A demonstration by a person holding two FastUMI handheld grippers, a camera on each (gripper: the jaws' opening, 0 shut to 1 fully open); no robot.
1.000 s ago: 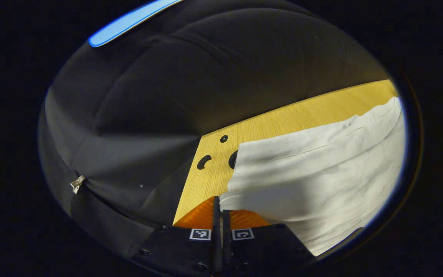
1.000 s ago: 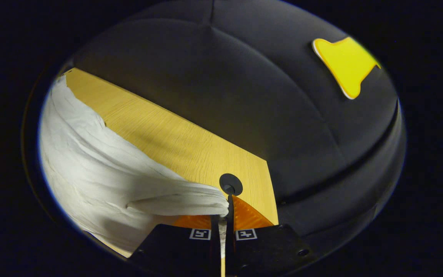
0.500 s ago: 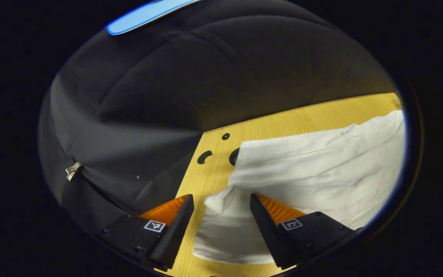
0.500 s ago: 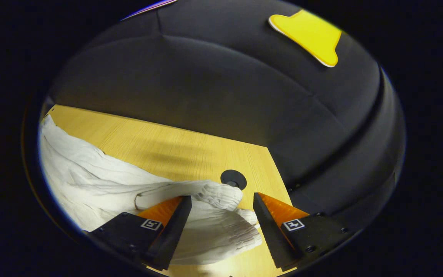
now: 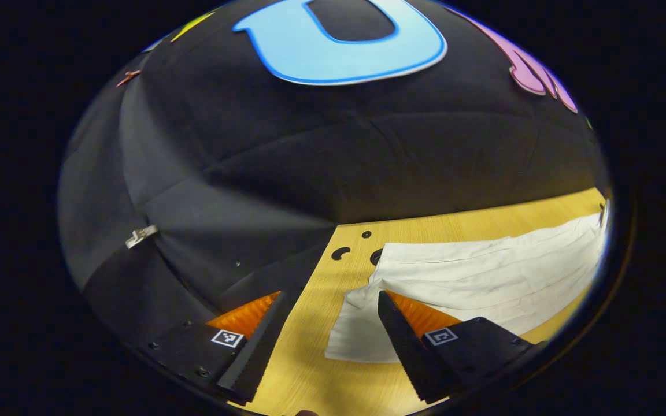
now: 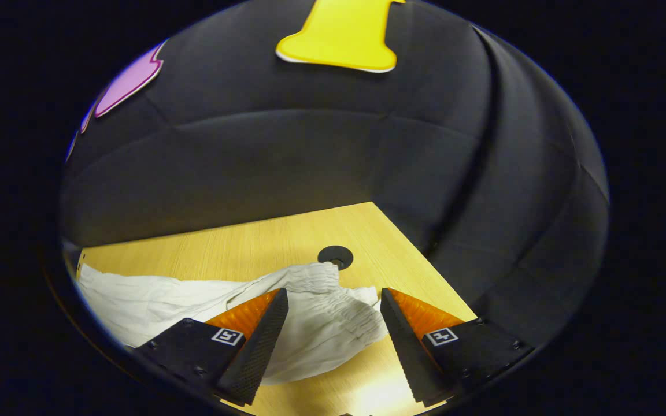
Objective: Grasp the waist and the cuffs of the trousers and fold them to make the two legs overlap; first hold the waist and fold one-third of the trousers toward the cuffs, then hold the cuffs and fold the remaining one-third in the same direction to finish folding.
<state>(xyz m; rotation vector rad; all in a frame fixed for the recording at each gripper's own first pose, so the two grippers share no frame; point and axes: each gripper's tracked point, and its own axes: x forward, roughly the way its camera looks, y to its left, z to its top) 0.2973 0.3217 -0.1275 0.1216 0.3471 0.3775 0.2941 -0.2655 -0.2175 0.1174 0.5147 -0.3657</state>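
White trousers (image 5: 483, 283) lie flat on the wooden table (image 5: 448, 222), legs overlapped. In the left gripper view their cuff end (image 5: 356, 335) rests between and just beyond my fingers. My left gripper (image 5: 327, 346) is open above the table, holding nothing. In the right gripper view the gathered elastic waist (image 6: 321, 283) lies bunched ahead of my right gripper (image 6: 333, 346), which is open and lifted off the cloth (image 6: 154, 303).
Black round holes (image 5: 341, 253) mark the table's corner near the cuffs, and one grommet (image 6: 335, 255) sits just past the waist. The table's edges (image 6: 420, 248) meet the black booth wall close by on both ends.
Both grippers went from shut on the cloth to open, letting go of the cuffs and the waist. Both have since risen and tilted up, and the trousers have settled flat.
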